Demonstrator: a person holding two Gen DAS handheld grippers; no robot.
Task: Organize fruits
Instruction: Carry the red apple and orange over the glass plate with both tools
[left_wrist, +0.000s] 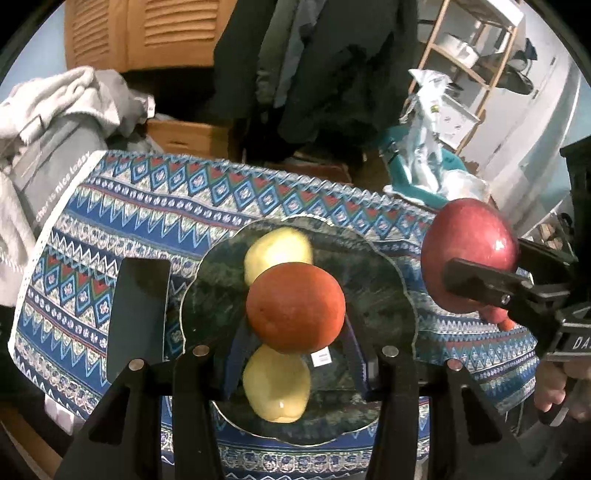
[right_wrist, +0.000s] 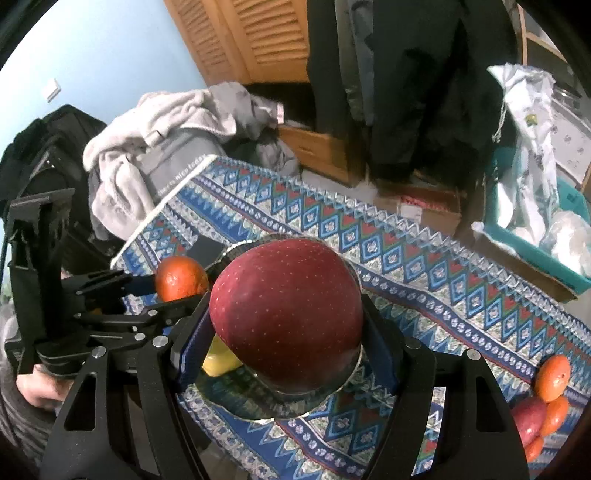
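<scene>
My left gripper (left_wrist: 295, 343) is shut on an orange (left_wrist: 295, 308) and holds it above a dark green glass plate (left_wrist: 376, 295) on the patterned cloth. Two yellow fruits lie on the plate, one at its far side (left_wrist: 277, 251) and one at its near side (left_wrist: 277, 387). My right gripper (right_wrist: 286, 339) is shut on a red apple (right_wrist: 286, 310) and holds it over the plate's right edge (right_wrist: 236, 406). The apple (left_wrist: 469, 254) also shows at the right of the left wrist view. The orange (right_wrist: 181, 277) shows at the left of the right wrist view.
A dark phone-like slab (left_wrist: 138, 314) lies left of the plate. Several oranges and a red fruit (right_wrist: 546, 398) lie on the cloth at the right. Grey clothes (right_wrist: 147, 147) are piled behind the table's left, a teal bin (right_wrist: 535, 236) at the right.
</scene>
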